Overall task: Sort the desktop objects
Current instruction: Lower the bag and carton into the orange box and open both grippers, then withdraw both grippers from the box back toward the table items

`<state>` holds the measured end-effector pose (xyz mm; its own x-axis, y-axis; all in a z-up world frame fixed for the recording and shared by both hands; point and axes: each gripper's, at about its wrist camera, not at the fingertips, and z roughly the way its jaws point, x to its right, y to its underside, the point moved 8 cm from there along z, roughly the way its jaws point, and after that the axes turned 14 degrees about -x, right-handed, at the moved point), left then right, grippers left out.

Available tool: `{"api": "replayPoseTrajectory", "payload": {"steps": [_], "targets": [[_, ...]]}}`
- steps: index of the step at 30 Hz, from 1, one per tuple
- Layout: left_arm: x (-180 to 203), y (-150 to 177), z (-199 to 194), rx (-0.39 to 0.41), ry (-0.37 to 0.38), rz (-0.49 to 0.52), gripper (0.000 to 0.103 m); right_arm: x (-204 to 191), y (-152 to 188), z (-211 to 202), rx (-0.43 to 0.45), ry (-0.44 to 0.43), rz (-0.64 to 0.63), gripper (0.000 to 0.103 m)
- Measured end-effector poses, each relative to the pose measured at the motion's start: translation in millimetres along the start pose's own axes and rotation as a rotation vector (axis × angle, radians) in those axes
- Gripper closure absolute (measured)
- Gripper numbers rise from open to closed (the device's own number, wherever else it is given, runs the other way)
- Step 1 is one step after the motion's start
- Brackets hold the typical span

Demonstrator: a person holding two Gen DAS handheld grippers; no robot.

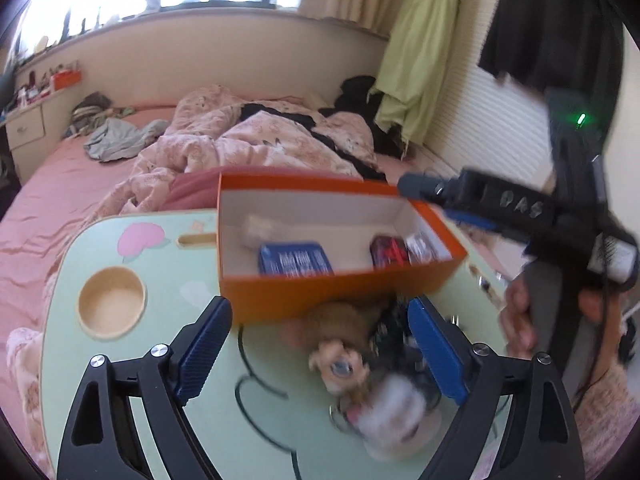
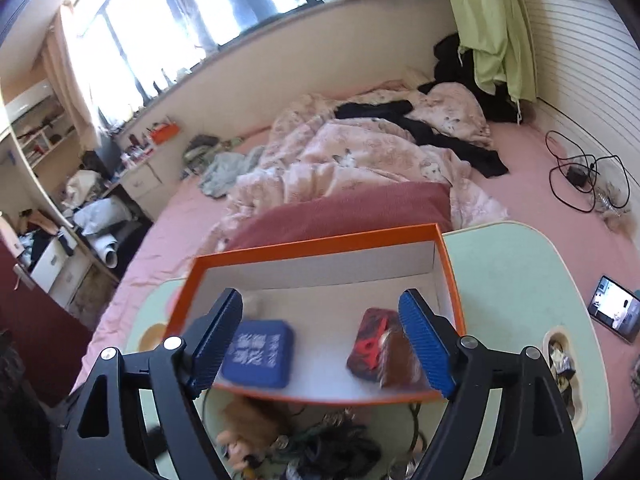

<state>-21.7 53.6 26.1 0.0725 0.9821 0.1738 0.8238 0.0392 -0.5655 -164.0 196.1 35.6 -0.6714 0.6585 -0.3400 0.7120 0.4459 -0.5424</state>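
An orange box (image 1: 280,296) stands on the pale green lap table (image 1: 160,360). In it lie a blue tin (image 1: 295,258), a red tin (image 1: 388,250) and a brown packet (image 1: 424,248). My left gripper (image 1: 320,320) is open in front of the box. A brown plush keychain (image 1: 340,340) with a white pompom (image 1: 394,412) lies blurred between its fingers, which do not press it. My right gripper (image 2: 322,320) is open above the box (image 2: 320,242). Beneath it are the blue tin (image 2: 260,354) and the red tin (image 2: 370,344), and the brown packet (image 2: 400,360) is blurred beside the right pad.
The table has a round cup hole (image 1: 112,300) at its left and a recess with small items (image 2: 560,356) at its right. A phone (image 2: 614,308) and a charger with cables (image 2: 576,176) lie on the pink bed. A rumpled quilt (image 2: 360,160) lies behind the box.
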Motion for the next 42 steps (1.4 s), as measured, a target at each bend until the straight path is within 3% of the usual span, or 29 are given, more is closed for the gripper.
{"api": "replayPoseTrajectory", "payload": {"steps": [3, 6, 9, 11, 14, 15, 18, 25, 38, 42], "targets": [[6.4, 24.9, -0.1, -0.038, -0.050, 0.049, 0.012, 0.2, 26.6, -19.8, 0.003, 0.008, -0.027, 0.022], [8.5, 54.0, 4.4, -0.085, -0.068, 0.068, 0.011, 5.8, 65.2, -29.5, -0.052, 0.036, -0.052, 0.022], [6.6, 76.9, 16.1, -0.151, -0.056, 0.058, 0.011, 15.3, 102.1, -24.7, -0.109, 0.131, -0.094, 0.022], [3.2, 90.4, 25.1, -0.184, -0.087, 0.049, 0.011, 21.7, 123.1, -16.4, -0.152, 0.180, -0.106, 0.022], [1.9, 96.5, 25.7, -0.142, -0.181, 0.053, 0.007, 26.4, 143.6, -8.3, -0.208, 0.169, -0.081, 0.022], [1.9, 98.2, 26.9, -0.134, -0.201, 0.048, 0.000, 28.1, 146.2, -6.3, -0.217, 0.166, -0.073, 0.022], [3.9, 100.8, 29.0, -0.118, -0.229, 0.053, 0.000, 38.0, 151.2, 5.1, -0.277, 0.182, -0.039, 0.021], [2.2, 98.5, 30.9, -0.117, -0.222, 0.055, 0.000, 37.2, 156.4, 12.9, -0.298, 0.279, -0.092, 0.015], [6.9, 93.7, 31.0, -0.115, -0.210, 0.061, 0.000, 39.0, 156.7, 14.9, -0.307, 0.270, -0.099, 0.008], [6.2, 87.6, 18.3, -0.053, -0.187, 0.041, 0.004, 38.5, 155.8, 14.8, -0.306, 0.269, -0.098, 0.008]]}}
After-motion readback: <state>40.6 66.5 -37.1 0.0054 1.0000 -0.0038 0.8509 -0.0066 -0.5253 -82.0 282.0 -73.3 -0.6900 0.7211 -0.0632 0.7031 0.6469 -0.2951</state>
